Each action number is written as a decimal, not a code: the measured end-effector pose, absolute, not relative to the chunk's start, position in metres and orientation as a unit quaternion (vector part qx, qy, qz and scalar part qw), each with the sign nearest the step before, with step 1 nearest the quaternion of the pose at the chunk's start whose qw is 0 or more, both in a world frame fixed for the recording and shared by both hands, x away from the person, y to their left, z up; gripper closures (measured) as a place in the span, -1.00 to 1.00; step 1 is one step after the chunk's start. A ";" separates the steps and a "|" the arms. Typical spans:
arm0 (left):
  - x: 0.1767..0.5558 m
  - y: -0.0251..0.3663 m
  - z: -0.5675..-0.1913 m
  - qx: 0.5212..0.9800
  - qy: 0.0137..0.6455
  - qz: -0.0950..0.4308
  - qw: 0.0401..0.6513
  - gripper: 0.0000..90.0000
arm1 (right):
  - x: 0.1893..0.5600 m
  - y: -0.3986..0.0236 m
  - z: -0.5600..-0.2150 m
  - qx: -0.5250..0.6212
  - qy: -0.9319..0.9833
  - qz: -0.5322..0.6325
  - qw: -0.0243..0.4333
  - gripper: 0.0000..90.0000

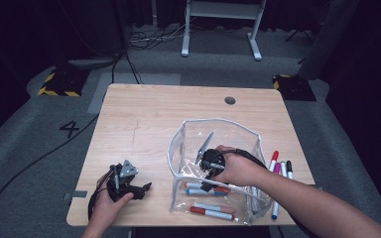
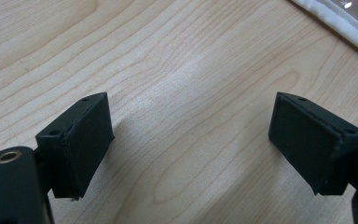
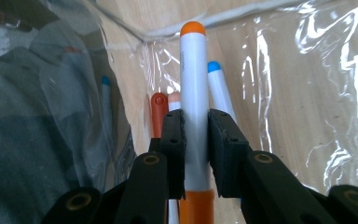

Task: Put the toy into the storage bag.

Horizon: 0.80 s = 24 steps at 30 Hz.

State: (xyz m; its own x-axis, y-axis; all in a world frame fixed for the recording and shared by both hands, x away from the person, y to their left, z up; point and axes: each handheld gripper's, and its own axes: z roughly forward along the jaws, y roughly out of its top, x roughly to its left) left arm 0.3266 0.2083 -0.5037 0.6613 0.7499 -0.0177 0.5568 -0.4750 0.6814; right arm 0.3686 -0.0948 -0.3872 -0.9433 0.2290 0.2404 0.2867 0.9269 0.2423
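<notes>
A clear plastic pouch (image 1: 174, 148) with a white rim stands open on the wooden table (image 1: 139, 124). My right gripper (image 1: 209, 174) reaches down inside it. In the right gripper view my right gripper (image 3: 196, 122) is shut on a white marker with an orange cap (image 3: 193, 79), held lengthwise between the pads. Below it in the pouch lie a blue-tipped marker (image 3: 217, 88) and an orange marker (image 3: 158, 109). My left gripper (image 1: 146, 187) rests low at the table's front left, left of the pouch. Seen in its own view, my left gripper (image 2: 191, 135) is open over bare wood.
Several loose markers (image 1: 280, 168) lie on the table just right of the pouch, with red, pink and black caps. More markers (image 1: 211, 213) lie in the pouch's near end. A round cable hole (image 1: 230, 100) sits near the far edge. The pouch's white rim (image 2: 340, 23) lies ahead of the left gripper.
</notes>
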 end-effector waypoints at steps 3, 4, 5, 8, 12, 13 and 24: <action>0.327 0.208 -0.504 0.847 0.386 0.143 0.337 -0.70 | 0.368 -0.094 -0.394 -0.129 -0.977 -0.127 0.111 0.71; 0.326 0.208 -0.504 0.847 0.386 0.143 0.337 -0.70 | 0.367 -0.093 -0.397 -0.128 -0.978 -0.124 0.111 0.71; 0.326 0.208 -0.504 0.846 0.387 0.143 0.337 -0.70 | 0.367 -0.093 -0.399 -0.127 -0.978 -0.121 0.113 0.71; 0.326 0.208 -0.504 0.846 0.387 0.143 0.337 -0.70 | 0.366 -0.092 -0.404 -0.128 -0.978 -0.111 0.121 0.71; 0.326 0.208 -0.504 0.846 0.387 0.143 0.337 -0.70 | 0.367 -0.092 -0.409 -0.127 -0.979 -0.101 0.124 0.71; 0.326 0.208 -0.504 0.846 0.387 0.142 0.337 -0.70 | 0.367 -0.092 -0.410 -0.127 -0.979 -0.100 0.126 0.71; 0.327 0.208 -0.504 0.847 0.386 0.142 0.337 -0.70 | 0.365 -0.095 -0.419 -0.120 -0.979 -0.100 0.130 0.40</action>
